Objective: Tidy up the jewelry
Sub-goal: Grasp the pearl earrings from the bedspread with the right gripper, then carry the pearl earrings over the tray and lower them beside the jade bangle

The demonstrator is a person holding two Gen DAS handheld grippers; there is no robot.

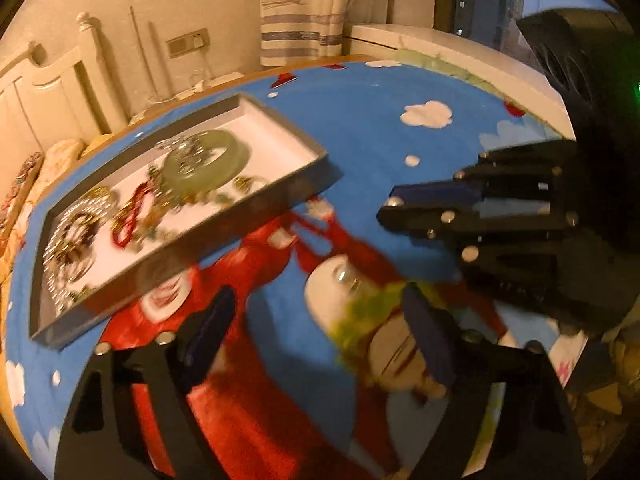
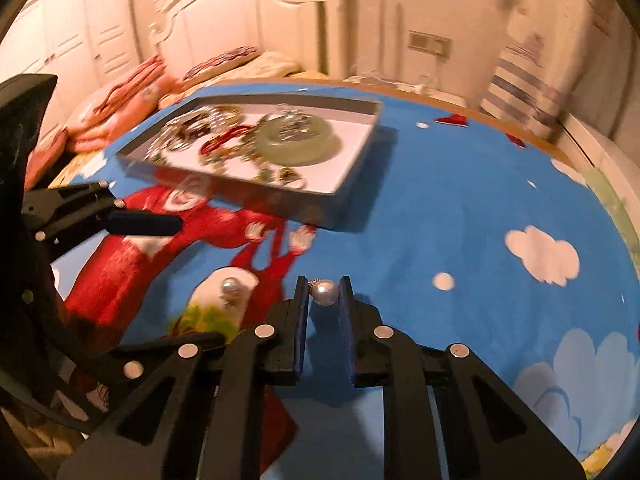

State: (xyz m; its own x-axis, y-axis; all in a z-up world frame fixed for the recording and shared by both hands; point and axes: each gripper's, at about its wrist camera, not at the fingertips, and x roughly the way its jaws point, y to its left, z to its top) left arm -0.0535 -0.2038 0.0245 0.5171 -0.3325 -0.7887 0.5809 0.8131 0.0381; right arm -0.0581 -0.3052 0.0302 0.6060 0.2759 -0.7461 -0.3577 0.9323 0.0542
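Surface: desk point(image 2: 460, 220) under a blue cartoon cloth with white clouds and a red figure.
Tray: shallow grey-walled tray point(image 2: 352, 184) with a white floor, lying on the cloth beyond both grippers; seen also from the left wrist point(image 1: 316, 148).
Tray contents: pale green bangle point(image 2: 298, 142) toward the tray's right half, with small silvery pieces lying inside its ring; red bead loop point(image 2: 224, 142) near the middle; a loop of small white beads point(image 2: 168, 136) at the left end; gold-toned bits scattered between them, too blurred to sort out.
Right gripper: right gripper point(image 2: 324, 294) low over the cloth, pointing toward the tray; its jaws stand narrow, with a pearl between the fingertips.
Pearl: round white pearl point(image 2: 325, 293) with a short metal fitting at its upper left, sitting between the right jaws, touching or nearly touching the pads; whether it is pinched cannot be told for sure.
Second pearl: another pearl point(image 2: 230, 287) lies on the cloth just left of the right gripper, on a white patch of the print; from the left wrist it shows as a shiny bead point(image 1: 343, 276).
Left gripper: left gripper point(image 1: 316, 340) above the cloth near the tray's near edge, jaws wide apart with nothing between them.
Background: white headboard point(image 2: 240, 12) and pillows behind the desk.
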